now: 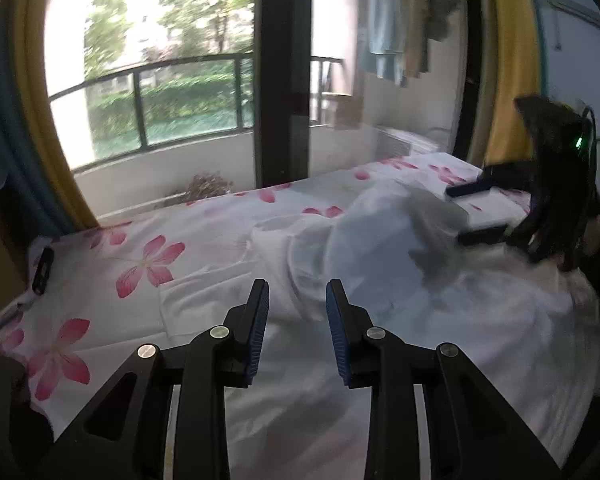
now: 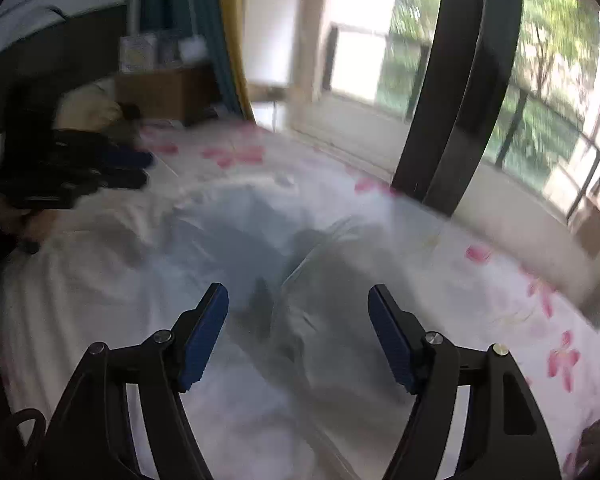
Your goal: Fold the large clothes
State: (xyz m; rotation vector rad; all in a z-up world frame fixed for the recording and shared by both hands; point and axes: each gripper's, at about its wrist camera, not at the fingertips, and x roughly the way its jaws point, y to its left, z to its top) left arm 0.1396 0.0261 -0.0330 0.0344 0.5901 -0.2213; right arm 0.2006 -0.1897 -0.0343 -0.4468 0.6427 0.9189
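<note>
Your left gripper (image 1: 297, 312) hangs just above the bed, blue pads parted with nothing between them. Your right gripper (image 2: 298, 320) stands wider apart, equally empty, over the same heap.

Below both lies the white garment (image 1: 380, 248), bunched in soft rolls across the middle of the flower-print sheet (image 1: 148, 264). It looks thin and light (limp enough to slump wherever you let go), so expect it to sag and drag and not hold a line. The cloth looks smooth; a shallow pinch may slip, and white on a pale sheet makes it easy to nip the bedding as well.

Judged from these folds, the best hold is a raised edge or hem at each end of the heap, one per gripper, pads biting well past the edge. Which ridge is a hem and which a crease cannot be told through the blur.

Beyond the bed stand the balcony railing (image 1: 148, 96) and hanging laundry (image 1: 396, 28).
</note>
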